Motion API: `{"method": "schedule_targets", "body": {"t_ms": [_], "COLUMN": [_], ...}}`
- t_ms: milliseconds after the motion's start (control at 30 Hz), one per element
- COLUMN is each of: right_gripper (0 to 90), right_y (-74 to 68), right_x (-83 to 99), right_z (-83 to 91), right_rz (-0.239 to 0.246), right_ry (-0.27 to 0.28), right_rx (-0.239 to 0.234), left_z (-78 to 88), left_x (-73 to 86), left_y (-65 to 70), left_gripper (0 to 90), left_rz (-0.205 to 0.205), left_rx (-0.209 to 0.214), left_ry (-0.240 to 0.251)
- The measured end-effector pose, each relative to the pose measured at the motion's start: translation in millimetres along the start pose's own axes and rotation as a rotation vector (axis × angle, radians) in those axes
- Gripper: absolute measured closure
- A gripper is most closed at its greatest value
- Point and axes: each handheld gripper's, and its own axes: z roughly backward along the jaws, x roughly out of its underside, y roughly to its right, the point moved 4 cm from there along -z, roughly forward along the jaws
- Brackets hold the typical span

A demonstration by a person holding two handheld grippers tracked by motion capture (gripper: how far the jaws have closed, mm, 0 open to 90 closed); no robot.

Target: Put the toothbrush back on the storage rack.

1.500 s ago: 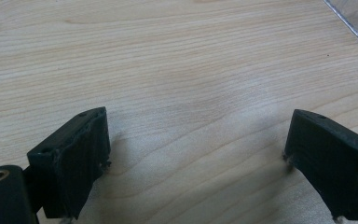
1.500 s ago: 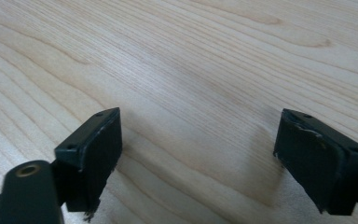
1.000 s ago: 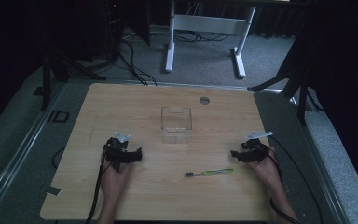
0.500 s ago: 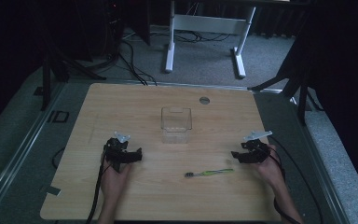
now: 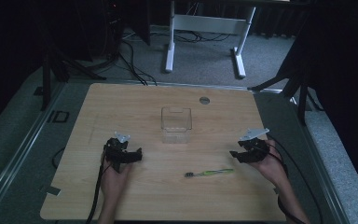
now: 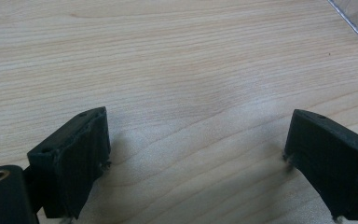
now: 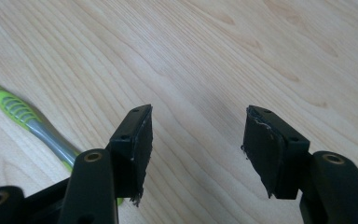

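My right tool (image 5: 240, 154) stands spread with nothing between its jaws, which have just been closing, and should drop square over the slim green-and-grey plastic toothbrush (image 5: 210, 173) lying flat on the pale wood-grain counter (image 5: 121, 102) just beside it — gripping mid-handle, where the ribbed green section gives purchase. My left tool (image 5: 131, 155) sits spread and empty; the clear, thin-walled plastic box (image 5: 176, 123) stands beyond the toothbrush — rigid and slippery.

My left gripper (image 5: 137, 154) rests low at the near left, jaws wide apart, nothing between them. My right gripper (image 5: 235, 154), near right, is held just above the surface; its jaws have just been closing, gap empty.
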Motion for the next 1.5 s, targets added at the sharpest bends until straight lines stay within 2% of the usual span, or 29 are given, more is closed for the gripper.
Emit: {"method": "schedule_targets", "body": {"t_ms": [333,667,867,1500], "right_gripper": [41.6,42.9,43.2,44.6], "right_y": [-10.5,-17.9,-20.1,-29.7], "right_x": [-14.3,-23.2,-26.5,-37.3], "right_z": [6.0,8.4,9.2,9.2], "right_rz": [0.078,0.133,0.137,0.215], "right_ry": [-0.02,-0.025,-0.022,-0.044], "right_rx": [-0.009,-0.026,-0.038,-0.076], "left_z": [0.0,0.0,-0.1,0.0], "left_x": [0.0,0.0,0.0,0.0], "left_y": [0.0,-0.1,0.1,0.0], "left_gripper": [7.1,7.1,7.1,7.1], "left_rz": [-0.001,-0.001,0.001,0.0], "left_rx": [0.0,0.0,0.0,0.0], "left_ry": [0.0,-0.001,0.001,0.0]}}
